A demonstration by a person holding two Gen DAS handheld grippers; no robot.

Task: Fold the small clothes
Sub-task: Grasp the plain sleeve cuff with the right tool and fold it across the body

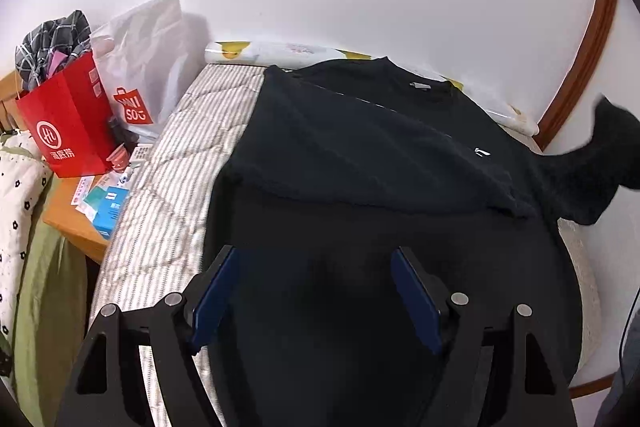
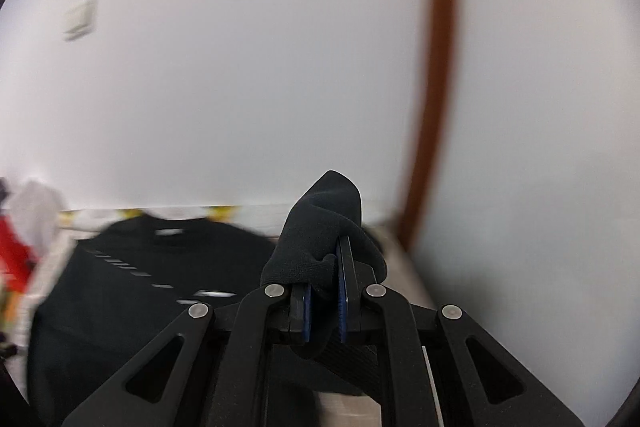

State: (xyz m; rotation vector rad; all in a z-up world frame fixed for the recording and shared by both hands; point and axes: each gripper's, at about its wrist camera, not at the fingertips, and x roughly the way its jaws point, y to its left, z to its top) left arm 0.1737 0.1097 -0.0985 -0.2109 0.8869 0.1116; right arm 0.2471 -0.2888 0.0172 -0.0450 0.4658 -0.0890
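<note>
Left gripper (image 1: 316, 267) fingers wide over black shirt (image 1: 360, 155), right gripper (image 2: 325, 267) pinching sleeve (image 2: 324, 219), MINISO bag (image 1: 138, 67)

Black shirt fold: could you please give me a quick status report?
Left gripper open above black shirt. Right gripper shut on sleeve, lifted. Red bag off to the side, nothing obstructing.

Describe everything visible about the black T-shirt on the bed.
The black T-shirt lies spread flat on the striped bedding, collar toward the wall. It looks like soft knit, with a small label inside the neckline and a small white logo on the chest. One side is already folded over the body. The other sleeve is lifted off the bed, pinched in the shut right gripper. The open left gripper hovers above its hem.
</note>
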